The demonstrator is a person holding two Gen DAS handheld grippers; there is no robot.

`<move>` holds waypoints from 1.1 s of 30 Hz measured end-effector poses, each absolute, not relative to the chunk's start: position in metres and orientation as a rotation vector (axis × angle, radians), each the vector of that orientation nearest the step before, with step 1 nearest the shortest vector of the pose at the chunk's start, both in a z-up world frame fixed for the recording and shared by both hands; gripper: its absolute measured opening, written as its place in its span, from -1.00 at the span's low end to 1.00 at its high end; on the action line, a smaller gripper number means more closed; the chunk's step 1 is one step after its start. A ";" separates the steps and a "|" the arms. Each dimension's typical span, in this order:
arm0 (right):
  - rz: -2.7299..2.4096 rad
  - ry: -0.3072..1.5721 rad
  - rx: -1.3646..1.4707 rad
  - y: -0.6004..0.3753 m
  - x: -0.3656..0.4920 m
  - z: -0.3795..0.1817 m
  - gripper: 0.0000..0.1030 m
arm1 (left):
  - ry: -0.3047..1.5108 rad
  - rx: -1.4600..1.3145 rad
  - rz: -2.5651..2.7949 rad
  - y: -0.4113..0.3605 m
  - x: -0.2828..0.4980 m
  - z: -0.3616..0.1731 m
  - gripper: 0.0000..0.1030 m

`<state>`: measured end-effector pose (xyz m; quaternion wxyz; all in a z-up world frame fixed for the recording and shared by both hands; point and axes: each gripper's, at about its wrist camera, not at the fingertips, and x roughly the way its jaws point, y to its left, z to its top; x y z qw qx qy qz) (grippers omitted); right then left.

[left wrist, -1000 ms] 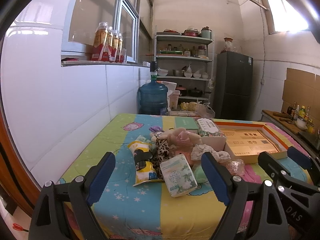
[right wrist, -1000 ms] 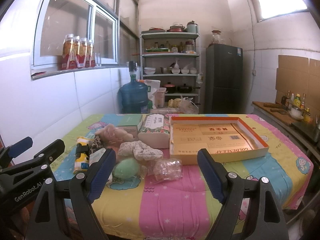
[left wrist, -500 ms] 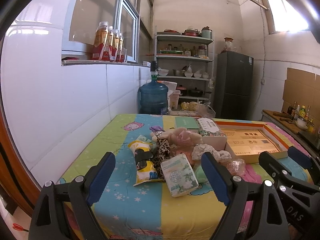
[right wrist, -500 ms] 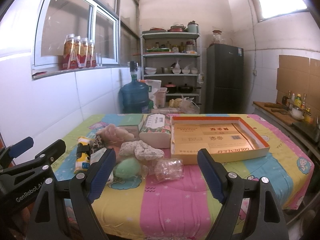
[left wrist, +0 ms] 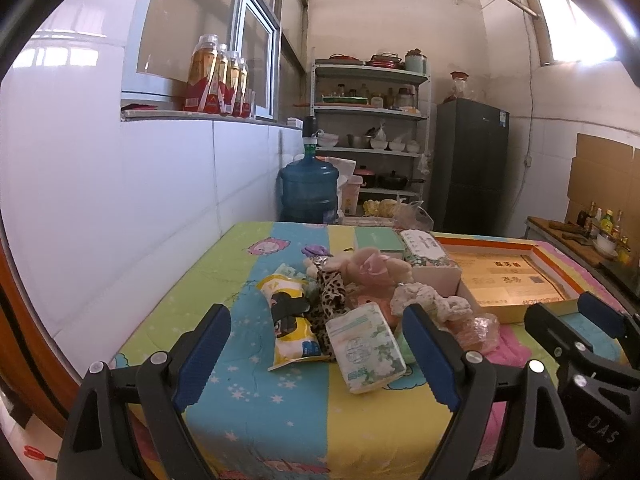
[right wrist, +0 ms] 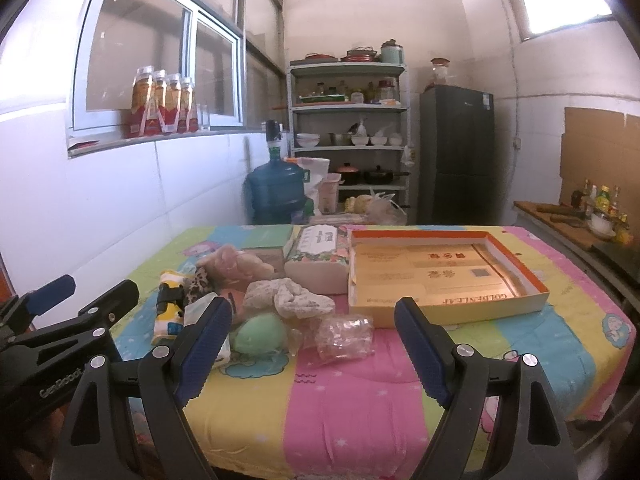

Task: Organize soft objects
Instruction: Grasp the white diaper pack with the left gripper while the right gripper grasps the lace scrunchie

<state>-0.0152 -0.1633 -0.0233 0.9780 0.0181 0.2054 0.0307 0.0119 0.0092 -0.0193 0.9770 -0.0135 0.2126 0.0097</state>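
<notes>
The left gripper point(left wrist: 316, 332) and the right gripper point(right wrist: 313, 326) are side by side, both wide open and holding nothing.

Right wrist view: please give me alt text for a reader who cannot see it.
The right gripper, jaws open and empty, is held before a table with a striped cartoon cloth. On it, a pile of soft items lies left of an open cardboard tray. The left gripper shows at the left edge; kitchen shelves stand behind.

One cardboard tray point(right wrist: 528, 298), one tissue box point(right wrist: 318, 258), one water jug point(right wrist: 276, 194), four bottles point(right wrist: 162, 102), perhaps eight soft items point(right wrist: 260, 334)
</notes>
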 end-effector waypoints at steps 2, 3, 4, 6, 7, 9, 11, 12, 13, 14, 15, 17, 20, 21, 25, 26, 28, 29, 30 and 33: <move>0.066 0.419 0.034 -0.166 -0.013 -0.027 0.64 | 0.430 -0.036 0.012 0.012 0.015 -0.024 0.71; 0.066 0.424 0.032 -0.166 -0.011 -0.030 0.64 | 0.429 -0.041 0.008 0.014 0.016 -0.027 0.71; 0.070 0.431 0.029 -0.166 -0.008 -0.033 0.64 | 0.428 -0.041 0.007 0.015 0.017 -0.029 0.71; 0.079 0.449 0.028 -0.166 -0.002 -0.039 0.64 | 0.431 -0.033 0.012 0.016 0.022 -0.033 0.71; 0.084 0.462 0.027 -0.165 0.002 -0.042 0.64 | 0.438 -0.029 0.013 0.017 0.026 -0.036 0.71; 0.095 0.483 0.025 -0.163 0.011 -0.048 0.64 | 0.448 -0.032 0.009 0.019 0.032 -0.040 0.71; 0.104 0.497 0.015 -0.162 0.019 -0.052 0.64 | 0.456 -0.038 0.007 0.022 0.038 -0.044 0.71; 0.111 0.501 0.009 -0.161 0.022 -0.054 0.64 | 0.461 -0.042 0.006 0.023 0.040 -0.046 0.71; 0.122 0.506 -0.002 -0.159 0.027 -0.056 0.64 | 0.469 -0.048 0.001 0.025 0.044 -0.047 0.71; 0.133 0.511 -0.014 -0.158 0.033 -0.057 0.64 | 0.478 -0.055 -0.006 0.026 0.047 -0.049 0.71; 0.143 0.515 -0.022 -0.158 0.037 -0.059 0.64 | 0.488 -0.064 -0.016 0.026 0.051 -0.051 0.71; 0.168 0.520 -0.032 -0.160 0.048 -0.060 0.64 | 0.498 -0.072 -0.036 0.023 0.055 -0.053 0.71; 0.177 0.514 -0.050 -0.165 0.062 -0.061 0.63 | 0.515 -0.074 -0.070 0.014 0.063 -0.059 0.71; 0.178 0.514 -0.050 -0.167 0.064 -0.061 0.63 | 0.520 -0.074 -0.076 0.011 0.065 -0.061 0.71; 0.195 0.525 -0.017 -0.185 0.075 -0.062 0.63 | 0.556 -0.075 -0.083 -0.001 0.073 -0.074 0.71; 0.199 0.526 -0.015 -0.187 0.076 -0.062 0.63 | 0.565 -0.083 -0.080 -0.003 0.075 -0.078 0.70; 0.209 0.531 -0.013 -0.190 0.078 -0.063 0.63 | 0.580 -0.103 -0.072 -0.004 0.077 -0.084 0.67; 0.216 0.536 -0.012 -0.191 0.079 -0.064 0.63 | 0.588 -0.110 -0.065 -0.005 0.078 -0.088 0.67; 0.225 0.542 -0.011 -0.192 0.080 -0.065 0.63 | 0.595 -0.114 -0.062 -0.006 0.078 -0.090 0.67; 0.255 0.553 -0.013 -0.192 0.083 -0.069 0.63 | 0.617 -0.126 -0.054 -0.009 0.080 -0.098 0.67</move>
